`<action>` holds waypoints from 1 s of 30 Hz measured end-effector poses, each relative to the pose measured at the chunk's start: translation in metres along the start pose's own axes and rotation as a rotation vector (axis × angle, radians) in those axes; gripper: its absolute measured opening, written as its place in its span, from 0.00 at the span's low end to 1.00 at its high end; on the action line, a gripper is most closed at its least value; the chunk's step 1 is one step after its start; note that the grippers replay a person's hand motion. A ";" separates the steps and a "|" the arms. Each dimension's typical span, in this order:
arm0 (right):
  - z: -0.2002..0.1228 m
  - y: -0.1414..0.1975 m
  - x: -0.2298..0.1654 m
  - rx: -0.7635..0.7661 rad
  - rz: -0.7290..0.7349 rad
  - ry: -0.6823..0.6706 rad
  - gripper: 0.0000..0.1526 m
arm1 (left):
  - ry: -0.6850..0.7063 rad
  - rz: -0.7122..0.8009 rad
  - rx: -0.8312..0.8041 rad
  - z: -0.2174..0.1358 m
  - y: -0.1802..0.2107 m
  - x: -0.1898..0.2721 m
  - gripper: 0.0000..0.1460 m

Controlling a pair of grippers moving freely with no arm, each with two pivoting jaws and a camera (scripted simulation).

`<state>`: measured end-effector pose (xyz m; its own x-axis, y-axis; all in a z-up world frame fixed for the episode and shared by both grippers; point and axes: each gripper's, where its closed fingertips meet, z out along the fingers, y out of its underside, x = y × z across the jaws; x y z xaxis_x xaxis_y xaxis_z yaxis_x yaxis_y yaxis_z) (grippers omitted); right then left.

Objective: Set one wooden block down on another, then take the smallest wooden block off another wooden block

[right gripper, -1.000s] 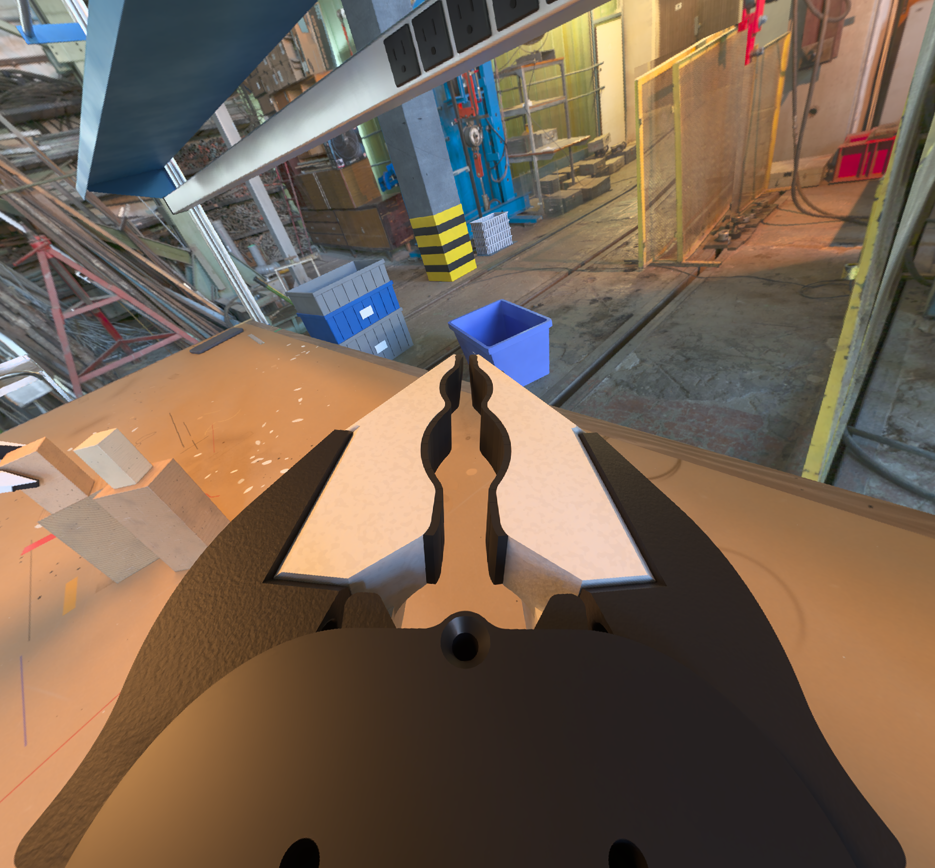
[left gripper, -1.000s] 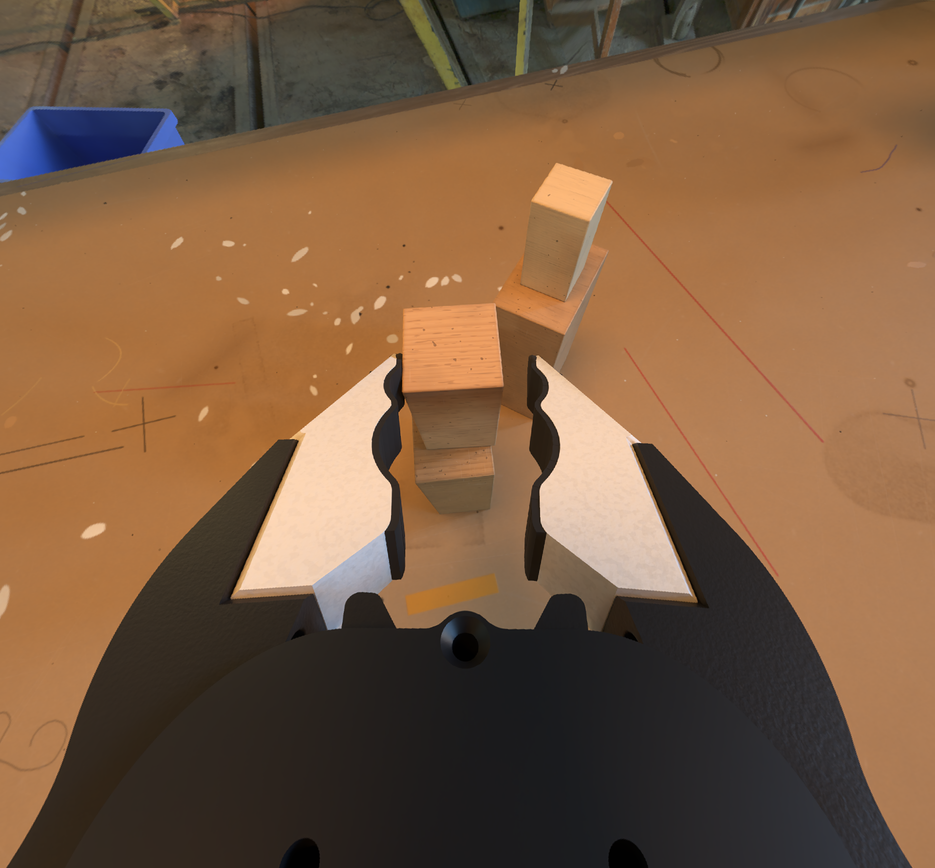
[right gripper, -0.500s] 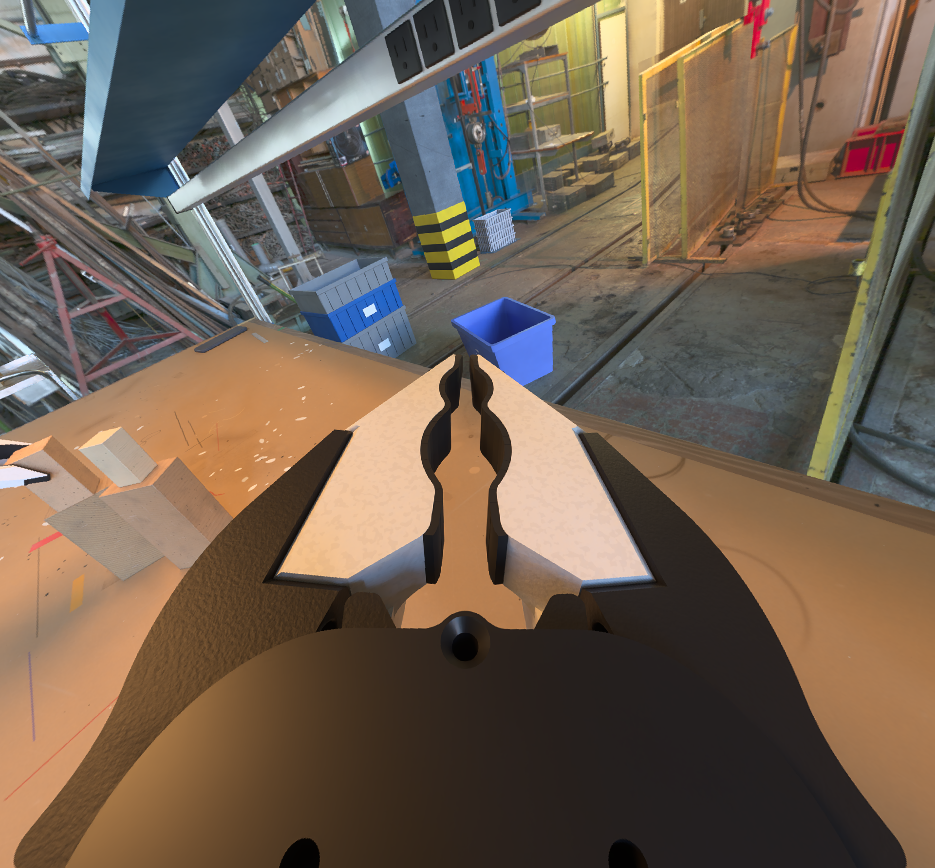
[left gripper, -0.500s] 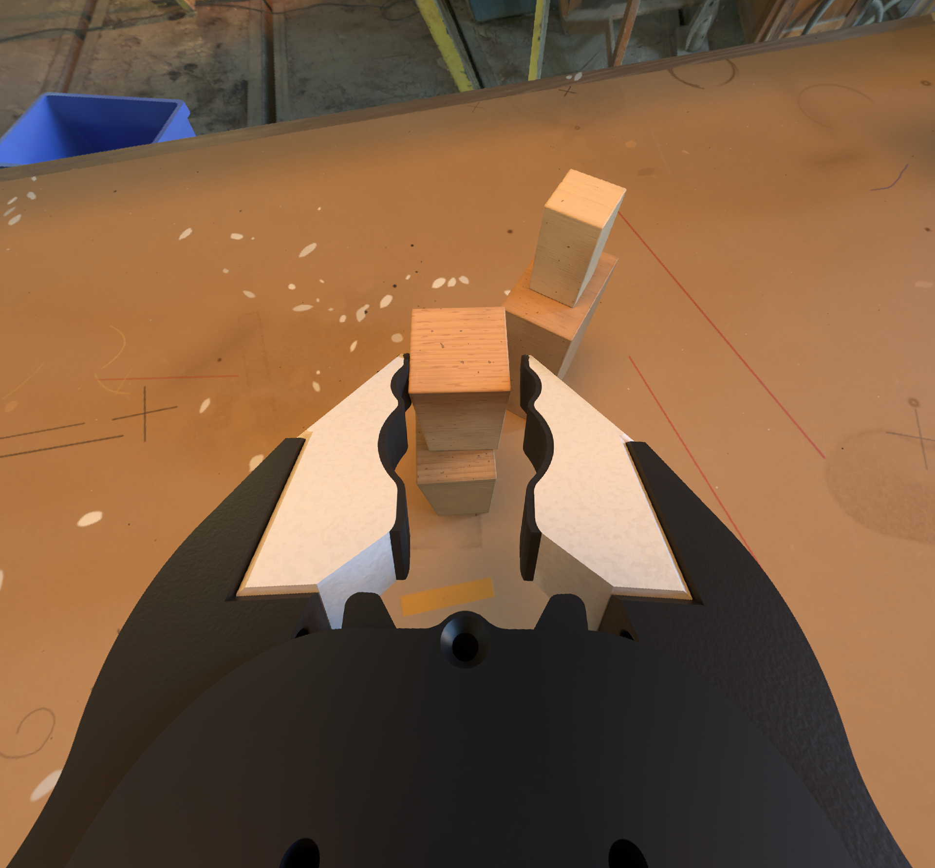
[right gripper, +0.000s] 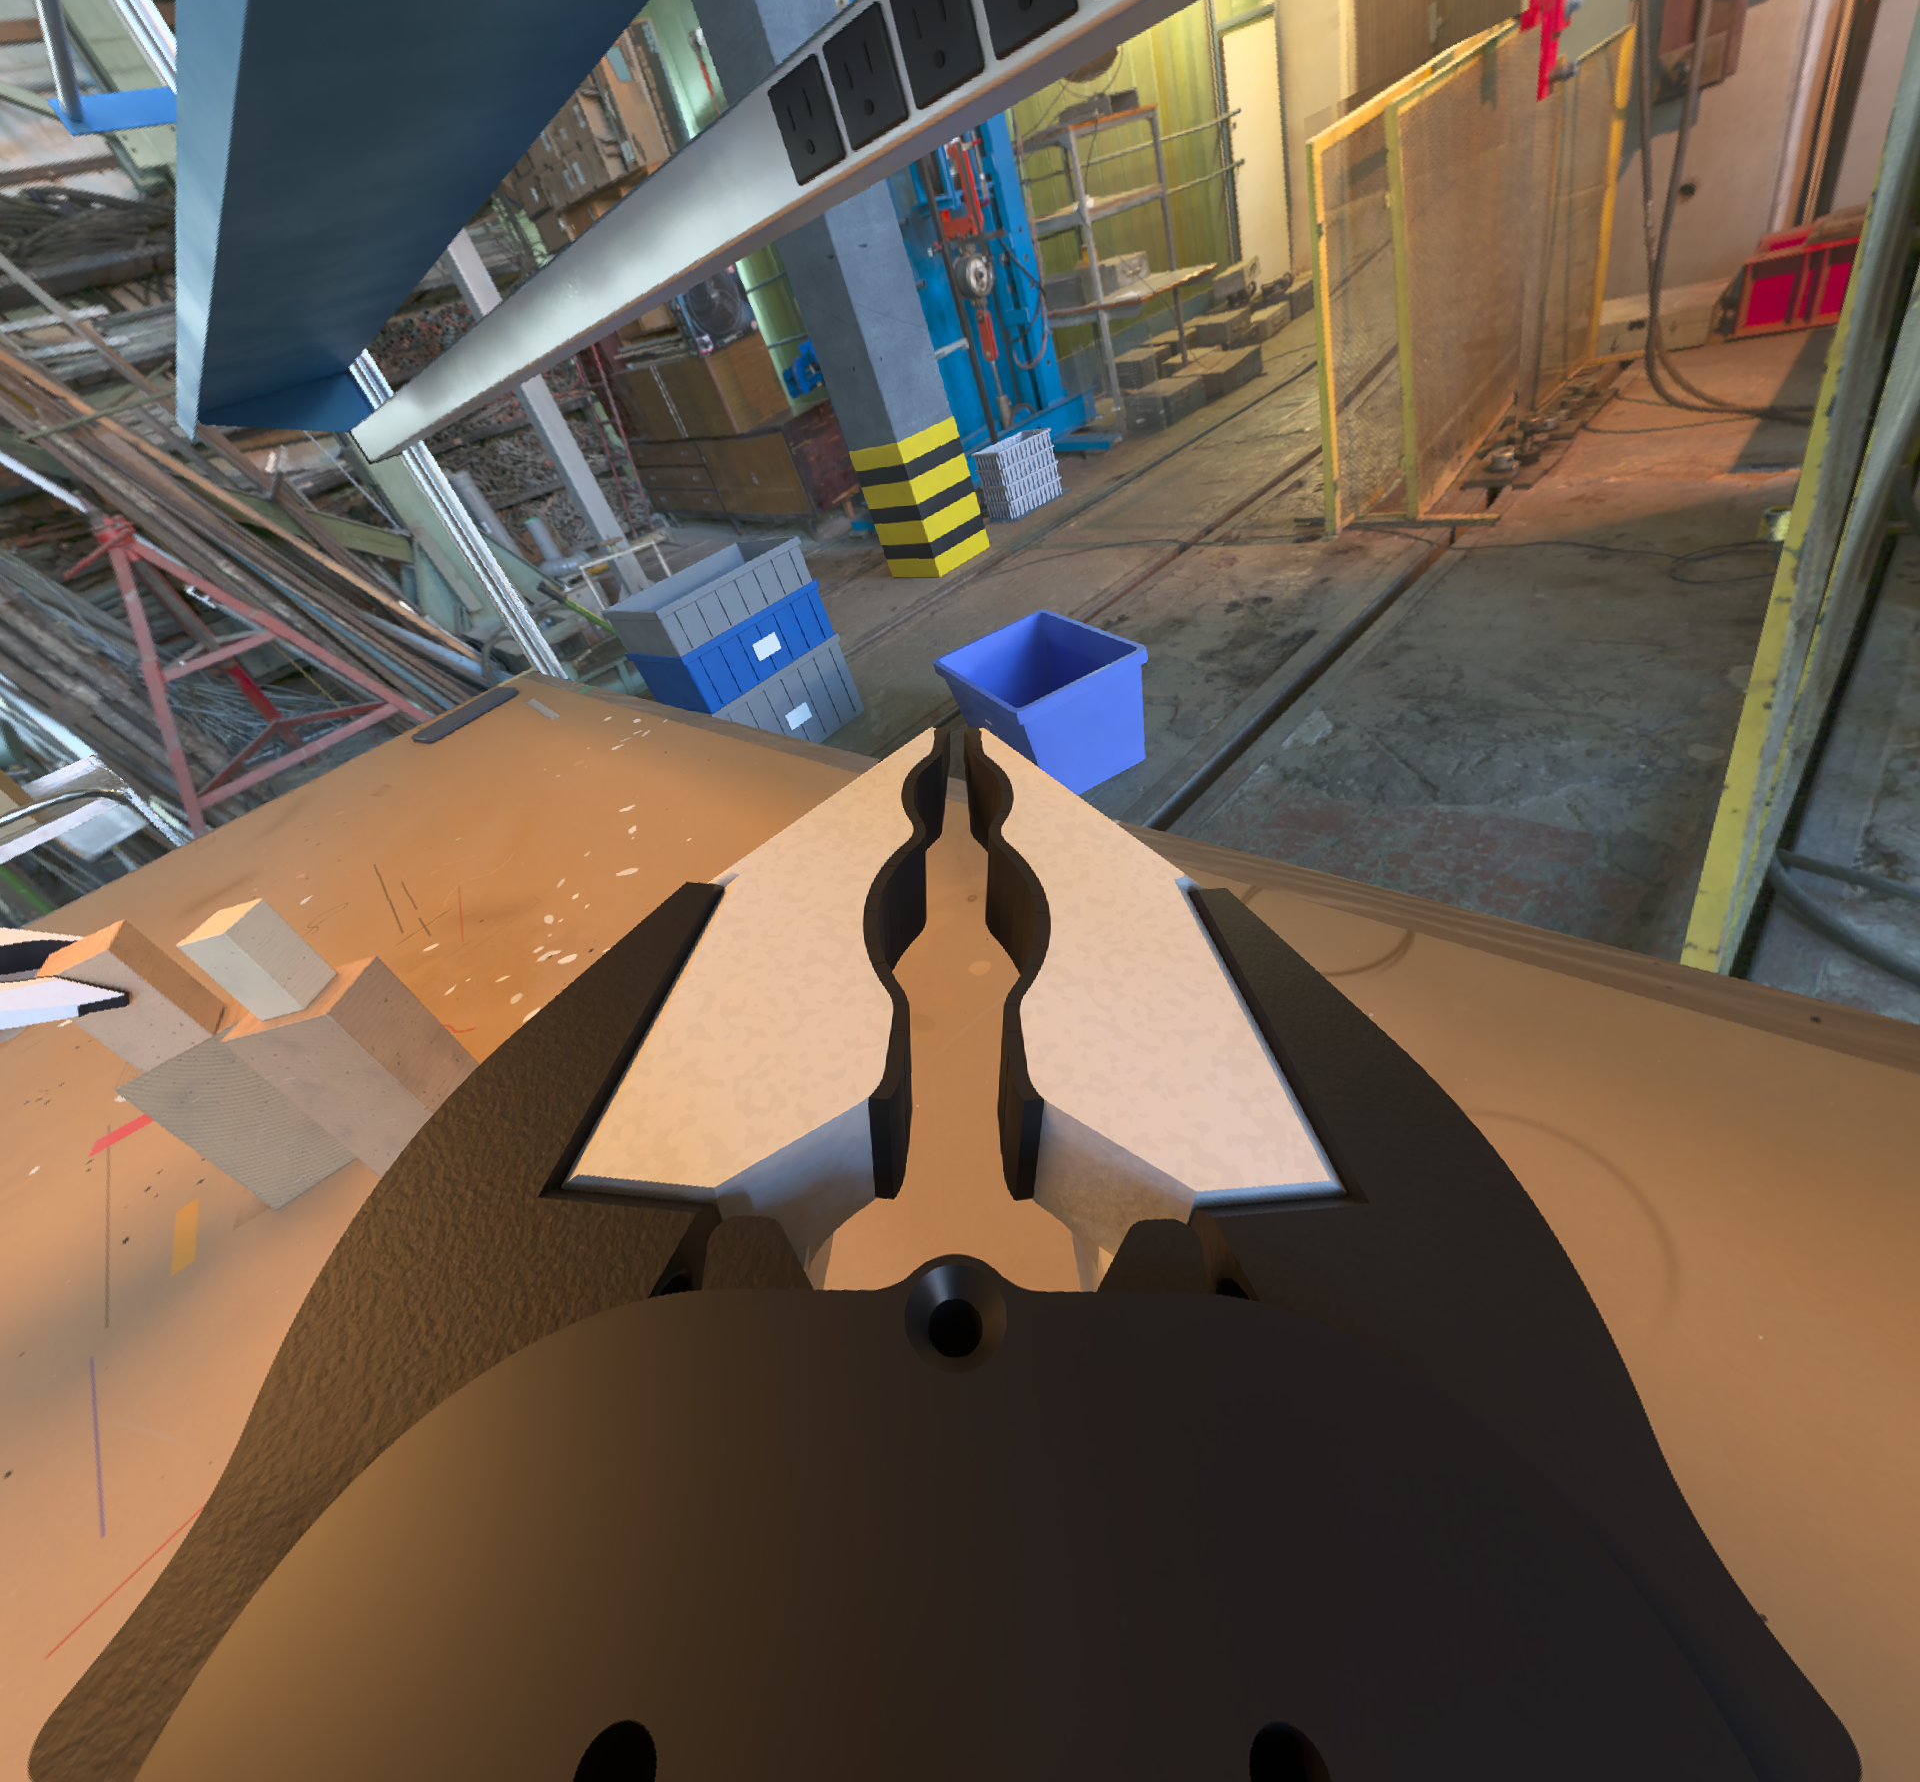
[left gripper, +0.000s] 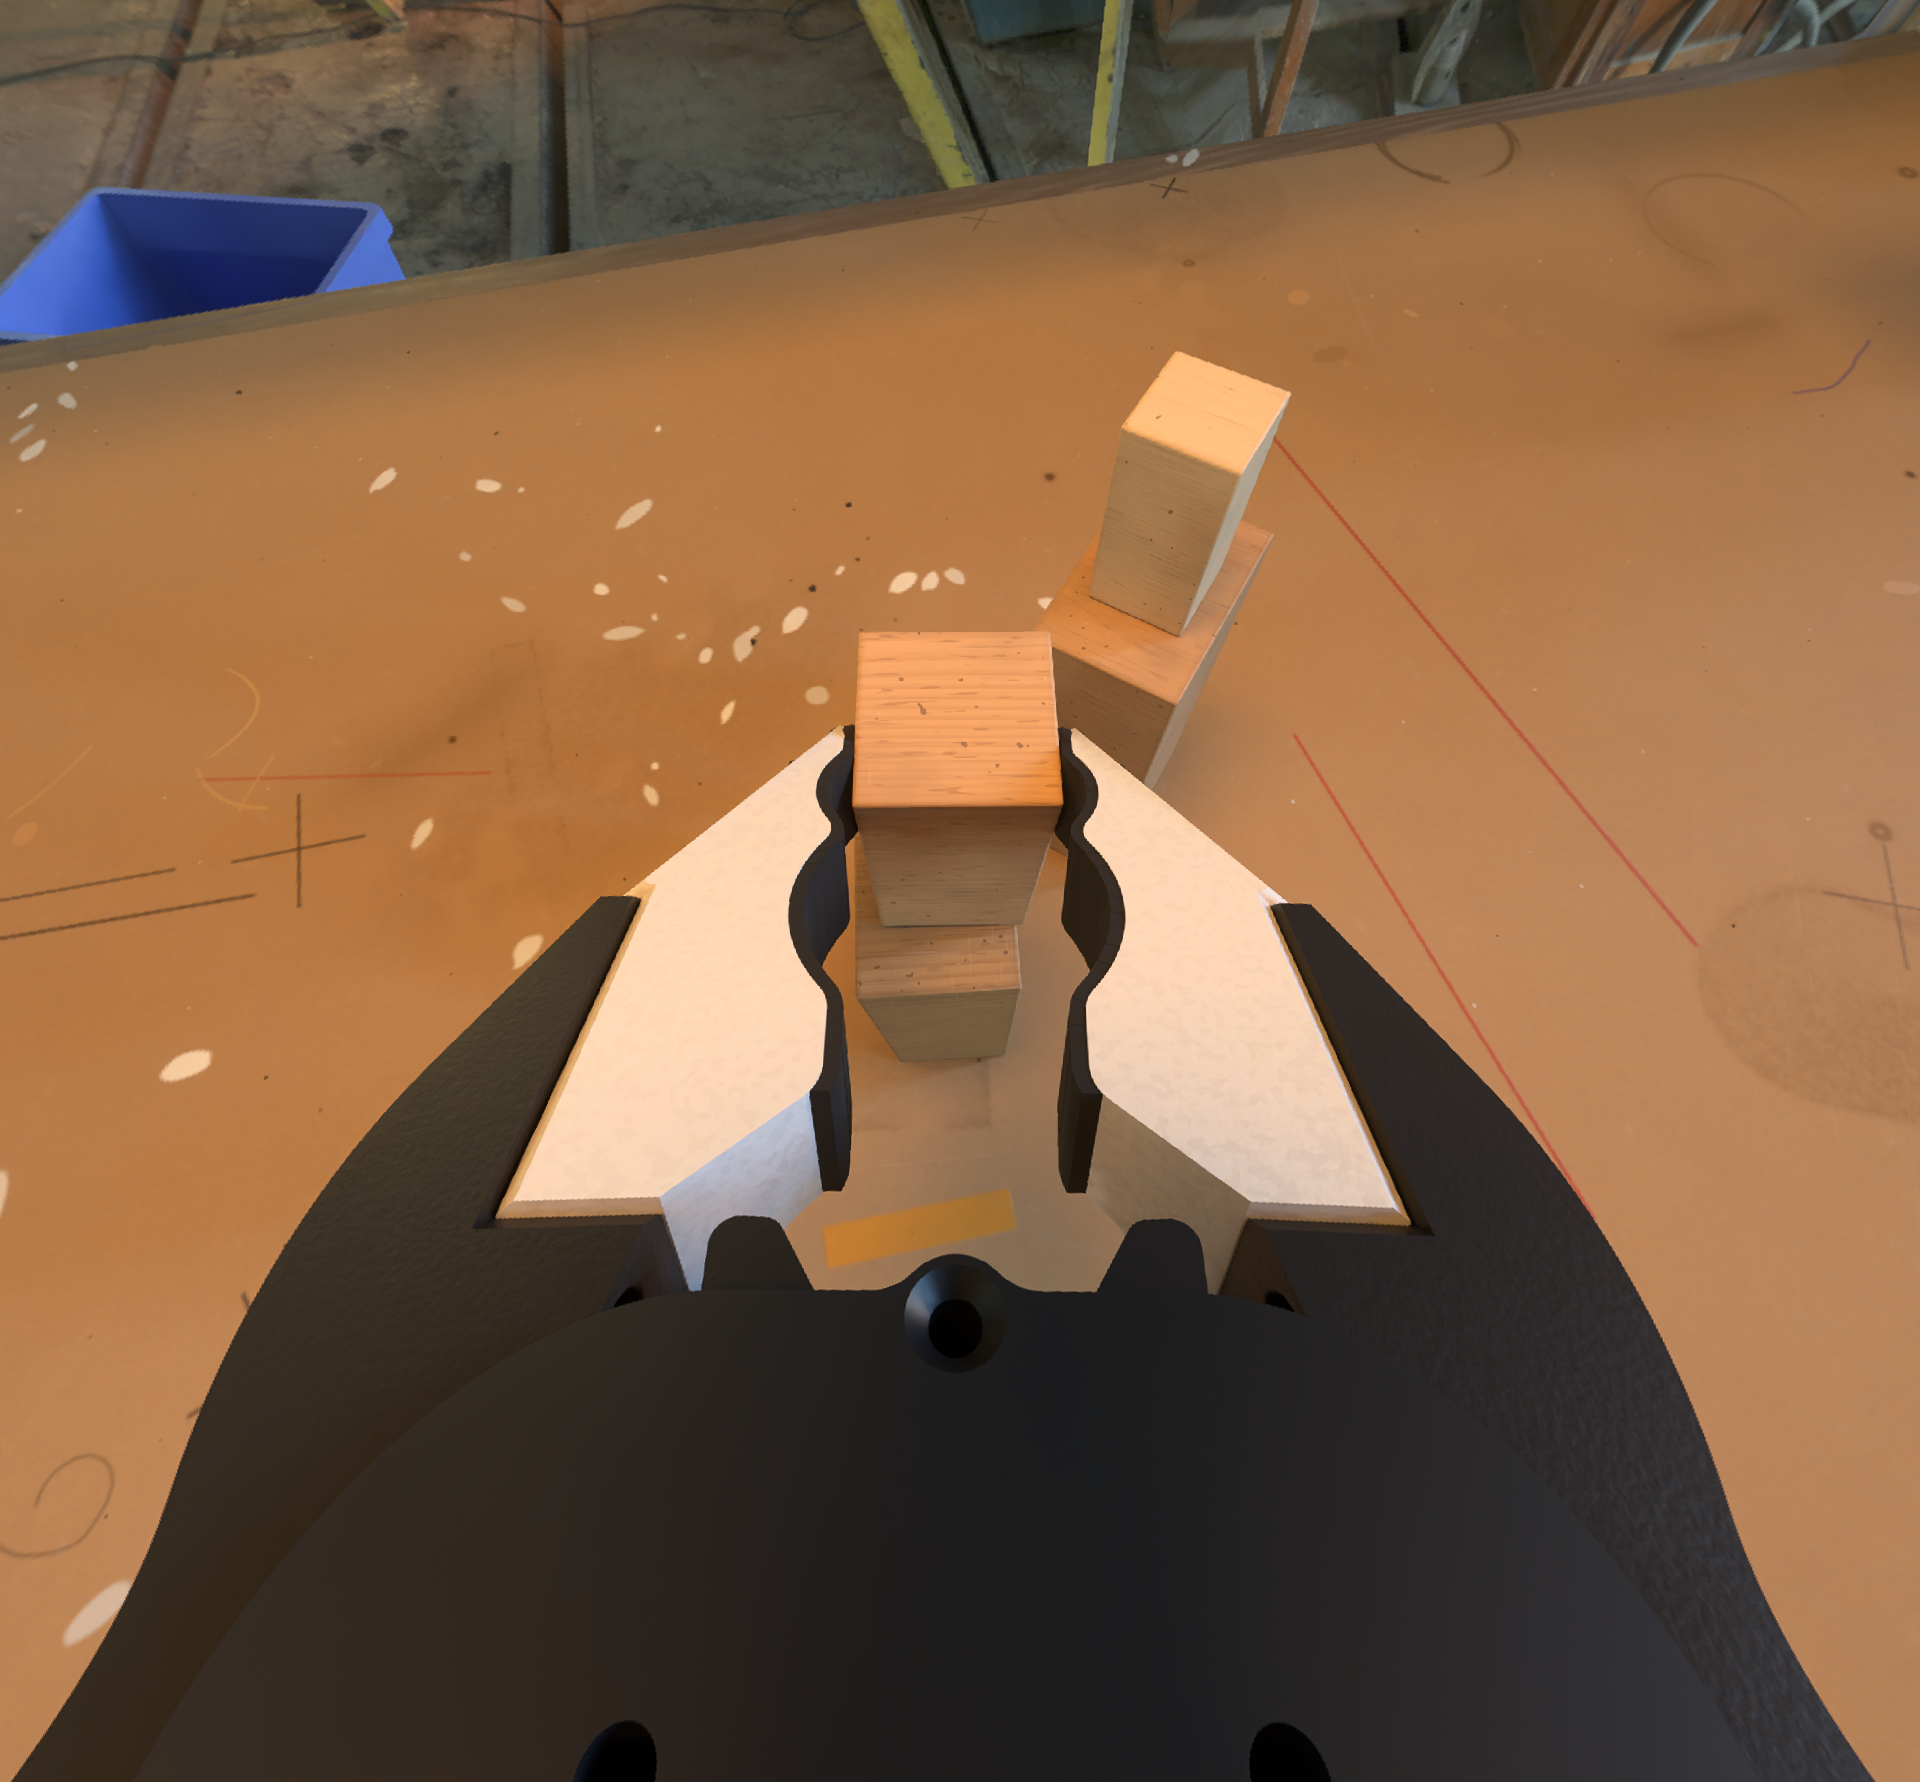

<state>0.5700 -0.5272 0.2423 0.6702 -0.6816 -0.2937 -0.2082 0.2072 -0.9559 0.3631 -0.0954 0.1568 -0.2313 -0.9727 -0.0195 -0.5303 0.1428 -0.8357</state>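
Observation:
In the left wrist view, my left gripper [left gripper: 958,766] has its fingertips against both sides of a wooden block [left gripper: 956,719]. That block stands on a lower wooden block [left gripper: 935,994] on the brown table [left gripper: 416,693]. Behind and to the right, a pale upright block [left gripper: 1184,485] sits on a larger block [left gripper: 1132,683]. My right gripper [right gripper: 956,745] is shut and empty, above the table near its far edge. In the right wrist view the stacks show at far left: the large block [right gripper: 270,1109], the pale block [right gripper: 255,958], the gripped block [right gripper: 135,984] and the left gripper's fingers [right gripper: 42,1000].
The table's far edge [left gripper: 1039,194] lies beyond the blocks. A blue bin [left gripper: 197,262] stands on the floor past it and also shows in the right wrist view [right gripper: 1049,693]. A power strip [right gripper: 935,59] and a blue panel [right gripper: 364,122] hang above the right gripper.
My left gripper's jaws have closed from a wide gap onto the sides of the upper block. The blocks have stayed in place. The right gripper has barely moved.

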 end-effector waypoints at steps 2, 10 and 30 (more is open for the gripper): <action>0.000 0.000 0.000 0.002 0.004 -0.001 0.02 | 0.003 0.002 0.001 0.000 0.000 0.000 0.25; 0.000 0.000 0.000 -0.002 -0.006 -0.001 0.02 | 0.021 0.015 0.005 0.000 -0.001 0.003 0.25; 0.001 0.001 0.001 -0.012 -0.015 -0.006 0.02 | 0.083 0.148 0.060 -0.010 -0.023 -0.002 0.37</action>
<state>0.5709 -0.5269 0.2415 0.6777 -0.6802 -0.2794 -0.2069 0.1882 -0.9601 0.3675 -0.0948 0.1811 -0.3711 -0.9230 -0.1017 -0.4364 0.2701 -0.8583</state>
